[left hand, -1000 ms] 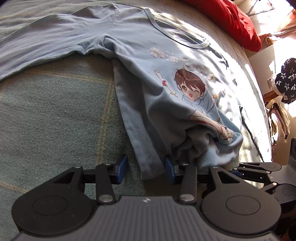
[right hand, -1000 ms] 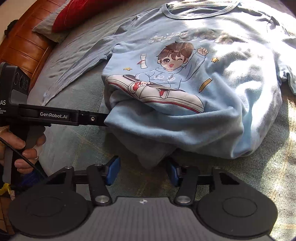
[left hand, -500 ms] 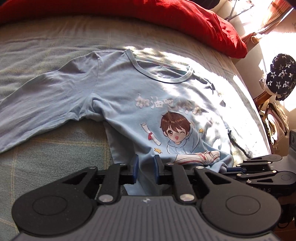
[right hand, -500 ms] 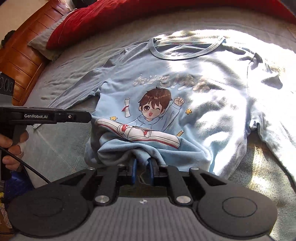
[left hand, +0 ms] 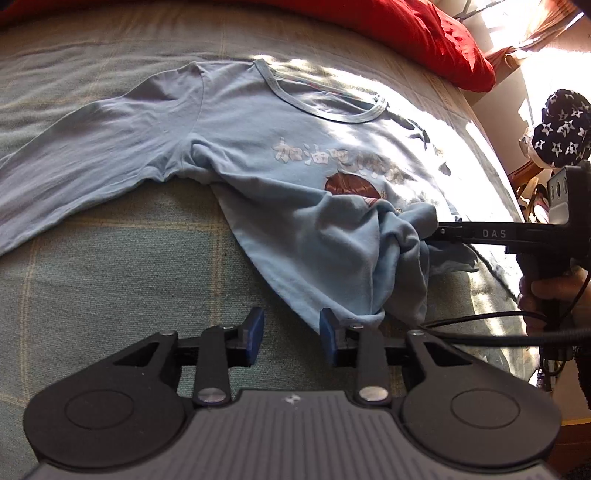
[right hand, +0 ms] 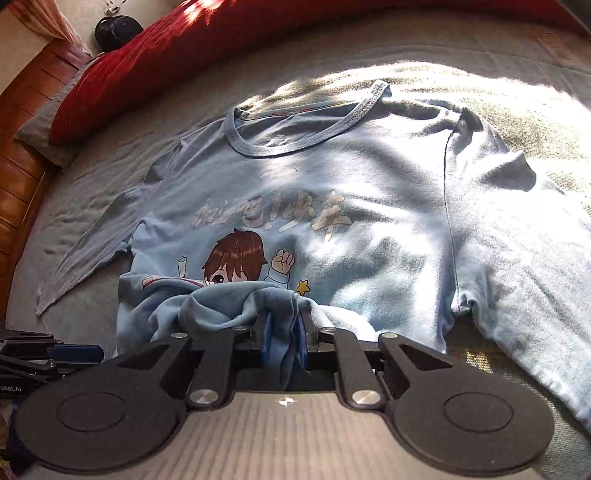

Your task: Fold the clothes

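- Blue cotton shirt (left hand: 280,155) lies face up on the bed (left hand: 110,266), collar toward the red pillow (left hand: 424,33); one long sleeve (left hand: 74,166) is spread out flat to the left side of the left wrist view.
- Left gripper (left hand: 291,334) sits low over the bed just by the shirt's lower corner, its fingers apart and holding nothing; the hem edge lies just beside the right-hand finger.
- Bottom hem (right hand: 236,306) is bunched and raised up over the cartoon print (right hand: 240,258), covering the lower half of it.
- Right gripper (right hand: 284,339) has its fingers clamped on that bunched hem fabric; a hand (left hand: 546,299) grips its handle at the far right of the left wrist view.
- Step in hand, as I judge it: bringing the hem up toward the collar. With only one side gripped, the fold looks lopsided.
- Next move calls for the left fingers to close on the loose corner so both sides travel level, then laying the hem down smooth.
- No baskets, boxes or other containers show in either view.
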A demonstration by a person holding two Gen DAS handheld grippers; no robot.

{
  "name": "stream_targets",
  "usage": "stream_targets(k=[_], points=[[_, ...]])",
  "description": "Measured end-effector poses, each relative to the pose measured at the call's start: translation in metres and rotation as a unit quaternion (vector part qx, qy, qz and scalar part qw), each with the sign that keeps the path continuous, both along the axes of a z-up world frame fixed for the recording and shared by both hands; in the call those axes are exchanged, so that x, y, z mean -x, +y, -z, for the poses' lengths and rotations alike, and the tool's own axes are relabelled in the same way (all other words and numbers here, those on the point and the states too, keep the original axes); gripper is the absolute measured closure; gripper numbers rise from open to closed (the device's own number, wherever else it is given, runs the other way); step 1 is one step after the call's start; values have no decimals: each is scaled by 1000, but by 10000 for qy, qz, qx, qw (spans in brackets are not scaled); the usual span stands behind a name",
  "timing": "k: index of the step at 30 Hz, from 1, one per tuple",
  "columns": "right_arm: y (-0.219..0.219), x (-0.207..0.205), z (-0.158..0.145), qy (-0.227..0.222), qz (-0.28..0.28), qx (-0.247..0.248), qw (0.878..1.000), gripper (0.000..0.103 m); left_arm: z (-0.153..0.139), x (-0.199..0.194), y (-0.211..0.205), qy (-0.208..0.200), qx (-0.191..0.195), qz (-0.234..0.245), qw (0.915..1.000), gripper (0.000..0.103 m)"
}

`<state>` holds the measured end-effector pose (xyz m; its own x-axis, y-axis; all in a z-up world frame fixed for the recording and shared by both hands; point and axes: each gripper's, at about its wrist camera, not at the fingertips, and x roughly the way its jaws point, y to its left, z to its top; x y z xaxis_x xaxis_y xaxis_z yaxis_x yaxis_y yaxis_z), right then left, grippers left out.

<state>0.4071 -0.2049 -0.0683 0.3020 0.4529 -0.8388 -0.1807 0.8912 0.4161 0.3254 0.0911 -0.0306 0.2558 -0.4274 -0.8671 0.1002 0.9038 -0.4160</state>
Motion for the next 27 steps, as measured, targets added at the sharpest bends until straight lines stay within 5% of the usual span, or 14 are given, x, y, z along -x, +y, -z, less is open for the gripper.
stream_targets(k=[8,10,12,15,24,27], points=[[-1,10,-15,-71,-243,9,9997,85,25,2,-24,-194,454,160,9987,47],[-1,12,-19,-89,-304,11,9995,74,29,-5,-31,-288,477,142,9983,51],[-1,15,-23,-106,-365,14,9993,60,29,-11,-36,-393,498,171,9978,66],[-10,34,-37,-152,-414,-76,9990,45,22,-14,-43,-587,491,307,9966,70],[-35,70,-20,301,-125,-329,9989,44,33,-16,-39,-292,541,190,9979,71],[-26,62,-11,122,-178,-513,9985,44,32,-16,-43,-335,477,226,9980,71]])
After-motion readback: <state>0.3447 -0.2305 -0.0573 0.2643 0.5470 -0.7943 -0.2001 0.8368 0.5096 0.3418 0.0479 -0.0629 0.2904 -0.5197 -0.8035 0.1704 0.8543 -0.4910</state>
